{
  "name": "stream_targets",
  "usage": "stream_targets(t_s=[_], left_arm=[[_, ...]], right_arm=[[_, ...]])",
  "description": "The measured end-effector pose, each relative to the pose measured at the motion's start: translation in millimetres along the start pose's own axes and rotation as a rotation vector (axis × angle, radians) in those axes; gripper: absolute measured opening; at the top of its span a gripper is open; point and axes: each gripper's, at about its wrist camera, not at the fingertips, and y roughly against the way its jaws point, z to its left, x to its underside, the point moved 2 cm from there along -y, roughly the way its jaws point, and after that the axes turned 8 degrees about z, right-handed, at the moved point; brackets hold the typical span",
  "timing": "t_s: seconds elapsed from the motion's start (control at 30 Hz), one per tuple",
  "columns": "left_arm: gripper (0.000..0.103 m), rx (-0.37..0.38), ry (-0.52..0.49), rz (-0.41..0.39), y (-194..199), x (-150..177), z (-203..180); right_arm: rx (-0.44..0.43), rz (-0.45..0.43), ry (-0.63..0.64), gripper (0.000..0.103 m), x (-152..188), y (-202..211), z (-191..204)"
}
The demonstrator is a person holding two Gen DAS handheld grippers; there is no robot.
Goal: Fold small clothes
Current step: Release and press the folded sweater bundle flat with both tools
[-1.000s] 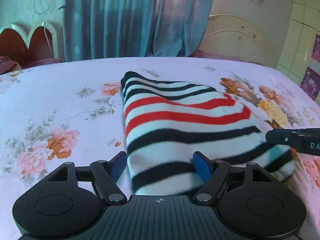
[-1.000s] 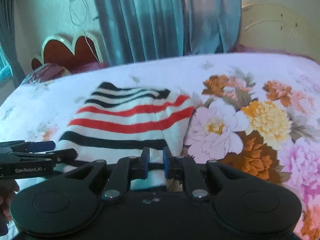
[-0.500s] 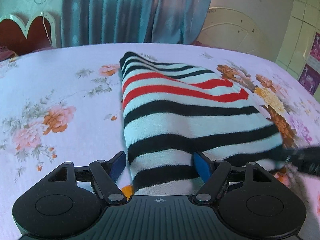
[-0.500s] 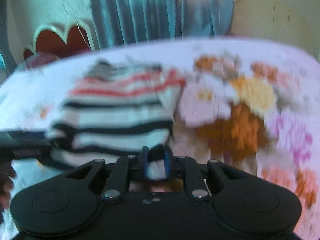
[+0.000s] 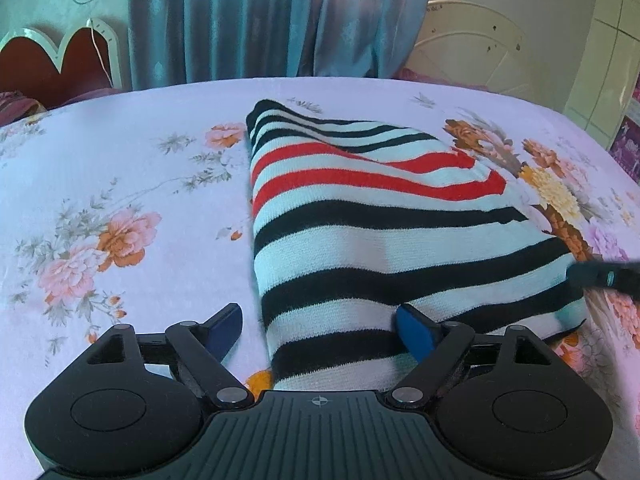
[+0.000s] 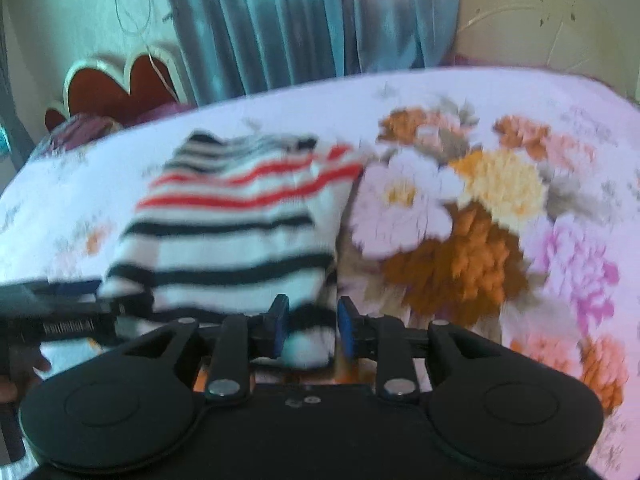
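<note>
A small striped knit garment (image 5: 372, 216), white with black and red bands, lies folded on the floral bed sheet (image 5: 120, 184). My left gripper (image 5: 320, 330) is open, its fingers straddling the garment's near left corner, the right pad (image 5: 416, 332) resting on the cloth. My right gripper (image 6: 312, 326) is partly open around the garment's near right corner, with cloth (image 6: 308, 350) between its pads; this view is blurred. The garment shows there too (image 6: 240, 236). The right gripper's tip shows at the right edge of the left wrist view (image 5: 604, 276).
The bed's far edge meets teal curtains (image 5: 280, 20) and a red scalloped headboard (image 5: 56, 64). Large printed flowers (image 6: 460, 232) cover the sheet to the right. A cream cabinet (image 5: 608, 60) stands at far right.
The right gripper went from shut on the garment's near right corner to partly open. The garment's near edge was dragged and lifted. The left gripper stayed open at the near left corner.
</note>
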Motion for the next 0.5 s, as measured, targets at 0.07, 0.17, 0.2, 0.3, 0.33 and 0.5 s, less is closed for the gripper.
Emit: stream_targets(t_s=[0.07,0.17,0.2,0.3,0.33,0.5], left_arm=[[0.083,-0.01,-0.011,-0.016,5,-4,-2],[0.083,-0.008,-0.01,-0.051,14,-12,-5],[0.083,-0.007,-0.008,-0.056,15,-15,-5],[0.083,-0.01,0.001,-0.066,13,-27,-7],[0.083,-0.013,0.004,-0.069,11,-31,-7],[0.083,-0.044,0.016,-0.055,-9,-40,-7]], right_arm=[[-0.009,-0.025,-0.003,0.032,-9,3,-1],[-0.024,-0.051,0.012,0.034,-23,3,5],[-0.027,-0.058,0.021,0.034,-27,2,8],[-0.038,-0.06,0.048,0.031,-36,-7,17],[-0.04,-0.064,0.056,0.031,-40,-9,21],[-0.038,-0.046,0.094,0.028,-50,-29,32]])
